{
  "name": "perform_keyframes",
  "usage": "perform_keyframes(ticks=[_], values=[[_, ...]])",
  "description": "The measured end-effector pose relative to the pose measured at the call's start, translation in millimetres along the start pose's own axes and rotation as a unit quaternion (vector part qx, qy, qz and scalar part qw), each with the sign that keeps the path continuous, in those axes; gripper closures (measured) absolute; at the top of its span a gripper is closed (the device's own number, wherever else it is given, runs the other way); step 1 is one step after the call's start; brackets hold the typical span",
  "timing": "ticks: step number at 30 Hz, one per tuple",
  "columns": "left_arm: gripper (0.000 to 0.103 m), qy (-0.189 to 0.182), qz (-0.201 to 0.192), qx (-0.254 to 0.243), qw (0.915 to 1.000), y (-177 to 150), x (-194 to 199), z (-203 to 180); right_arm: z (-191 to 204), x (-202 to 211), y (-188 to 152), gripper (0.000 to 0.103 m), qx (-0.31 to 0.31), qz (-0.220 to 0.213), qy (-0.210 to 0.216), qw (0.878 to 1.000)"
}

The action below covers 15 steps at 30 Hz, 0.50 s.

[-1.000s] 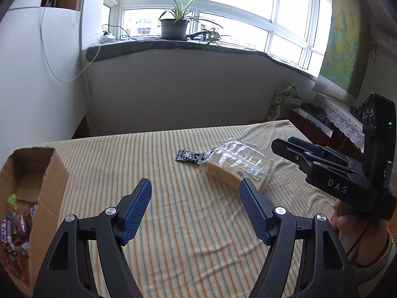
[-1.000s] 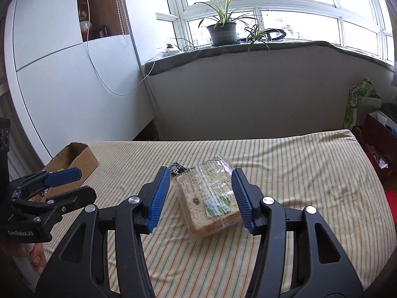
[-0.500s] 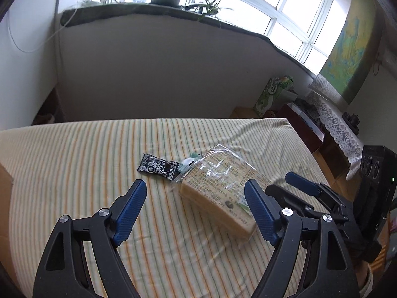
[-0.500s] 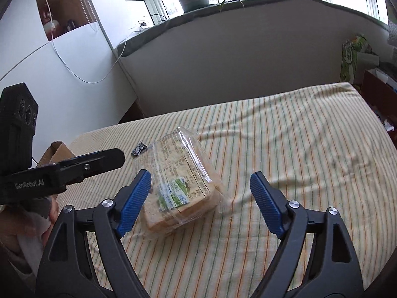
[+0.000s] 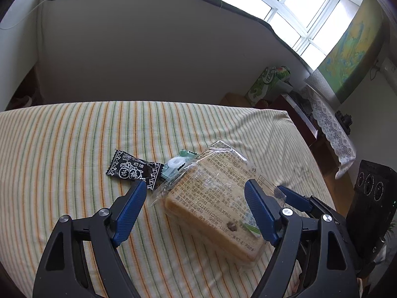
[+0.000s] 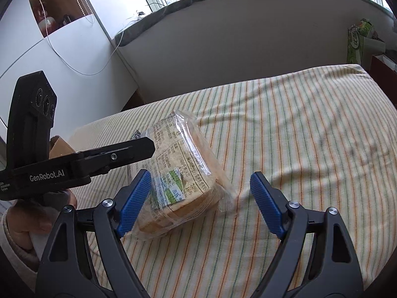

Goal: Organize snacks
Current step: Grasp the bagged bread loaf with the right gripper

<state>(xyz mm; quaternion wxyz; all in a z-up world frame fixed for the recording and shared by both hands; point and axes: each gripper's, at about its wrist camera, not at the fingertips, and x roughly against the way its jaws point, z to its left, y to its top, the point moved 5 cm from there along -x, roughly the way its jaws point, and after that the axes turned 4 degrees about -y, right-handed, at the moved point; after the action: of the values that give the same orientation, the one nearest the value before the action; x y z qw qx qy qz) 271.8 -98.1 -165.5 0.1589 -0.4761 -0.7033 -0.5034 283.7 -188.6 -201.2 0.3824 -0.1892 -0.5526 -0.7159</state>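
Looking low and close along each gripper toward the window wall; sharing the bread pack on the bed.

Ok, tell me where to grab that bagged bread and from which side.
Grip the bread pack across its two long flat sides at mid-length, coming from above. It lies flat on the striped cloth, and the left hand-held gripper, open, probably straddles it already. The crinkly film ends would likely slip.

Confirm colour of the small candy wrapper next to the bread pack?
Black candy wrapper with white print; clearest in the left wrist view.
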Motion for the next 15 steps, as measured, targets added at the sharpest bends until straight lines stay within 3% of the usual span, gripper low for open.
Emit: perform_keyframes(ticks=[1, 2, 15], values=[[0.022, -0.002, 0.002, -0.001, 1.0000, 0, -1, 2, 2, -2, -2, 0.027, 0.001, 0.003, 0.007, 1.000], [0.023, -0.003, 0.005, -0.002, 1.0000, -2, -4, 2, 4, -3, -2, 0.028, 0.002, 0.005, 0.012, 1.000], [0.033, -0.012, -0.011, -0.020, 0.9997, -13, 7, -5, 14, 16, -13, 0.030, 0.003, -0.011, -0.003, 1.000]])
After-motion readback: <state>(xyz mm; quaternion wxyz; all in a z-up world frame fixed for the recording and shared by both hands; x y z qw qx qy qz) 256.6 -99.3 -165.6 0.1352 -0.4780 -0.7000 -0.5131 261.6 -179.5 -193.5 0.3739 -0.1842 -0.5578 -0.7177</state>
